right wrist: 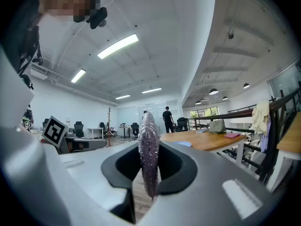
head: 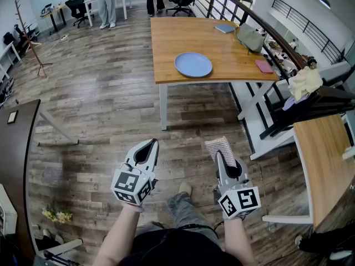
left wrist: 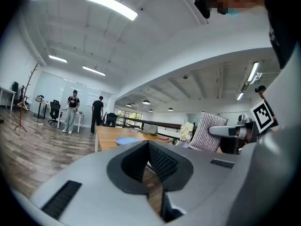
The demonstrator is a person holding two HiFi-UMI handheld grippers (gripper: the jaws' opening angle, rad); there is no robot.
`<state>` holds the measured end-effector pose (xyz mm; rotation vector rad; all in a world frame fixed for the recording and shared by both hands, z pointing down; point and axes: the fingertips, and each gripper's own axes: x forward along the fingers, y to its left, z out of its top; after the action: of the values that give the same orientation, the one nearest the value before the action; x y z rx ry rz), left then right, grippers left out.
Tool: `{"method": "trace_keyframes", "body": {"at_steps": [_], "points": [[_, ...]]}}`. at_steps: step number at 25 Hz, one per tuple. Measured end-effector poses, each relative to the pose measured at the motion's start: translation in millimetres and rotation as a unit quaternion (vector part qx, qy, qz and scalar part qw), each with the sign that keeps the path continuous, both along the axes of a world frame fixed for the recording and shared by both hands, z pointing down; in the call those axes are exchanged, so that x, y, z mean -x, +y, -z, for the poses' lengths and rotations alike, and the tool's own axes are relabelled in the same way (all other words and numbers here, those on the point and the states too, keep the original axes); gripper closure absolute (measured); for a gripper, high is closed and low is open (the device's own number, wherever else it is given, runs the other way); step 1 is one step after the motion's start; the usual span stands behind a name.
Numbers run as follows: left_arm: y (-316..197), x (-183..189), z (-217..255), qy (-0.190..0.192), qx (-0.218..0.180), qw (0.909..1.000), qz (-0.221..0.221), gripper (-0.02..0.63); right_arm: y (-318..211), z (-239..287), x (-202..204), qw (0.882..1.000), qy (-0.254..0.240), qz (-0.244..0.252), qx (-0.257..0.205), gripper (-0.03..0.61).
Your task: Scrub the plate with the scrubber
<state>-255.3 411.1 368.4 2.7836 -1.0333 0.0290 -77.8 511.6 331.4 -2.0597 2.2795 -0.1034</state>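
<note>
A round blue plate lies on a wooden table well ahead of me across the plank floor. Both grippers are held level at waist height, far short of that table. My right gripper is shut on a pale textured scrubber that stands upright out of its jaws. In the right gripper view the scrubber is pinched edge-on in my right gripper, with the plate small behind it. My left gripper is shut and empty, its pads meeting; the plate shows beyond it.
On the table lie a grey bag, a blue notebook and a pink item. A railing runs to the table's right, with another wooden tabletop nearer. A dark table stands left. People stand far back.
</note>
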Motion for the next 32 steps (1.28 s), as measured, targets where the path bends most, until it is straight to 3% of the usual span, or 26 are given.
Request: {"method": "trace_keyframes", "body": {"at_steps": [9, 16, 25, 32], "points": [[-111, -83, -5, -0.014, -0.003, 0.9996, 0.026, 0.618, -113, -21, -83, 0.999, -0.002, 0.028, 0.019, 0.505], [-155, -126, -19, -0.016, 0.011, 0.9993, 0.034, 0.618, -164, -34, -120, 0.999, -0.01, 0.042, 0.027, 0.505], [-179, -140, -33, -0.032, 0.018, 0.9989, 0.03, 0.618, -198, -51, -136, 0.997, -0.031, 0.057, 0.042, 0.506], [-236, -151, -54, -0.033, 0.027, 0.9985, 0.033, 0.618, -250, -62, -144, 0.996, -0.031, 0.072, 0.054, 0.505]]}}
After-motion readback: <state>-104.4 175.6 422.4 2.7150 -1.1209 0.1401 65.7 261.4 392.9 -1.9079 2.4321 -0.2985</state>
